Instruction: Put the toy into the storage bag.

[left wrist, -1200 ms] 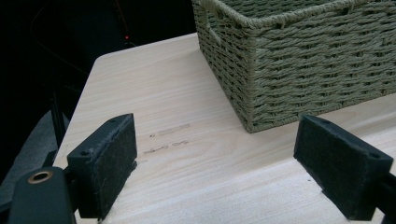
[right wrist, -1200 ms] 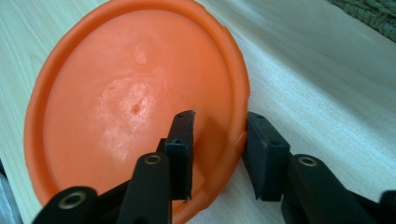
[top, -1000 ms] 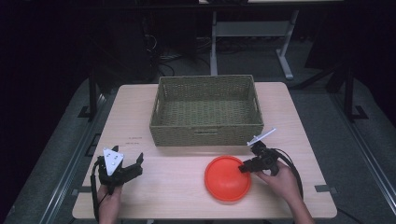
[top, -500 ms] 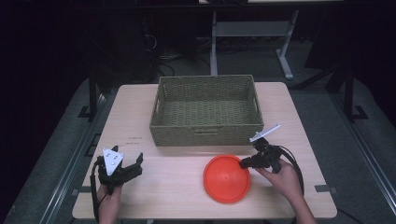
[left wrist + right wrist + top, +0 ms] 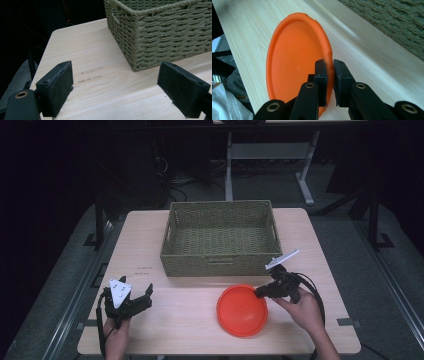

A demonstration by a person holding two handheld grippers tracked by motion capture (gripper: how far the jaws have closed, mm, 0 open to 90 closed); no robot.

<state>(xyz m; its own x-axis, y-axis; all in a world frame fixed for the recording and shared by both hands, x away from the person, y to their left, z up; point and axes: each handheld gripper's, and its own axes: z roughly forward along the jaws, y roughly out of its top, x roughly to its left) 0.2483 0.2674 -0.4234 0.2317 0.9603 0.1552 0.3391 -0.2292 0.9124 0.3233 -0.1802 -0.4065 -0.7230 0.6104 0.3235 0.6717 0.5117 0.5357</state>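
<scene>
Right gripper (image 5: pixel 329 75) jaws have just been closing, now pinched on the right rim of the orange plate (image 5: pixel 242 310), near-right of the table (image 5: pixel 190 335), just in front of the wicker basket (image 5: pixel 220 240). Left gripper (image 5: pixel 131 301) wide open, empty. I judge the plate light, stiff, slick plastic; the rim's the only hold.

The plate (image 5: pixel 242 311) is plain bright orange. The basket (image 5: pixel 218 238) is olive green with a woven, braided pattern. The table (image 5: pixel 150 250) is pale wood with fine grain. Both grippers are black: the left gripper (image 5: pixel 131 301) carries a light grey plate, as does the right gripper (image 5: pixel 261 293).
</scene>
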